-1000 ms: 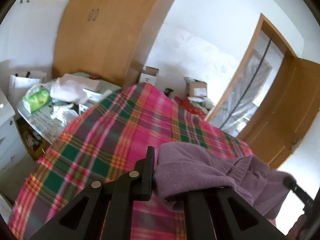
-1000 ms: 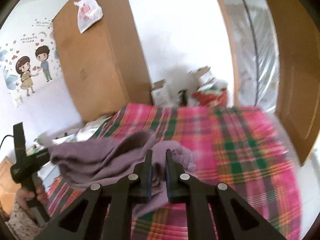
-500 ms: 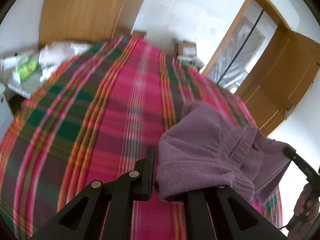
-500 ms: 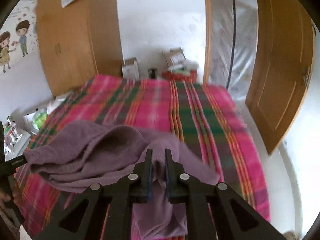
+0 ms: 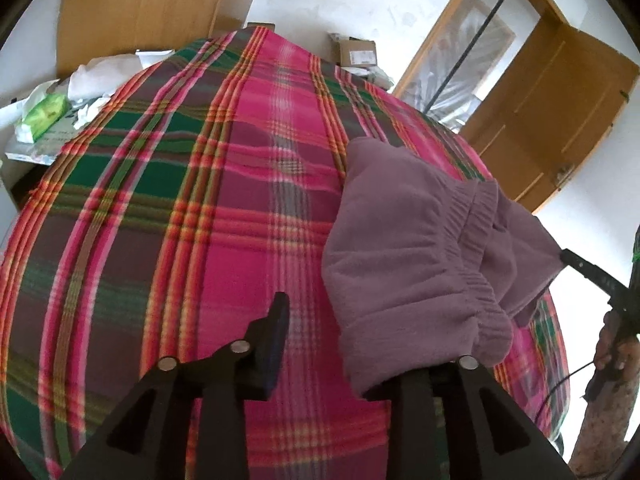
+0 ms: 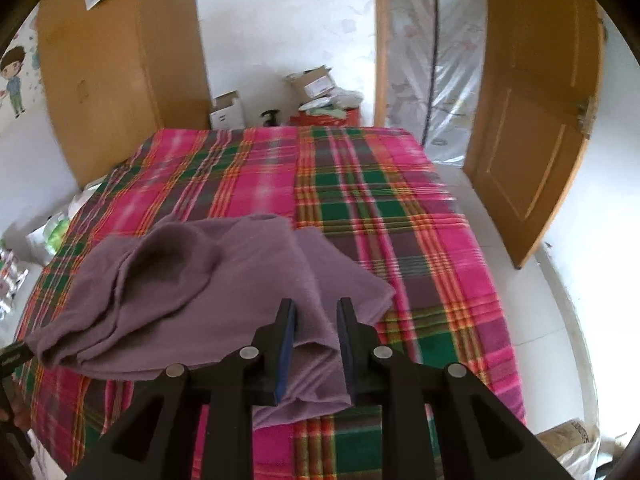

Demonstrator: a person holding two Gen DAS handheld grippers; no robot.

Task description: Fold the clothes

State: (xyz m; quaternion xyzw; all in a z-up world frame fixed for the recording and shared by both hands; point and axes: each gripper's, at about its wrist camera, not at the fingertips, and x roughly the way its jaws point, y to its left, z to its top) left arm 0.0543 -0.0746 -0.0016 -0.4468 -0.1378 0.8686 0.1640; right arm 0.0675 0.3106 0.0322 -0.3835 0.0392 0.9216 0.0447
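Observation:
A purple fleece garment (image 5: 400, 240) with an elastic band lies rumpled on the pink and green plaid bed (image 5: 180, 208). My left gripper (image 5: 340, 344) is open; its left finger is bare and the garment's edge drapes over its right finger, hiding it. In the right wrist view the garment (image 6: 192, 280) spreads out to the left. My right gripper (image 6: 316, 320) is open, with a fold of the cloth lying loose between its fingers. The right gripper's tip (image 5: 588, 270) and the hand holding it show at the left wrist view's right edge.
A wooden wardrobe (image 6: 112, 80) stands behind the bed (image 6: 380, 200). A cluttered side table with a green tissue pack (image 5: 44, 114) is on the left. Cardboard boxes (image 6: 228, 110) sit beyond the bed's far end. An open wooden door (image 6: 532, 120) and white floor lie to the right.
Both grippers have opened and let go of the garment, which has come down onto the bed. Both cameras have tilted down toward the blanket.

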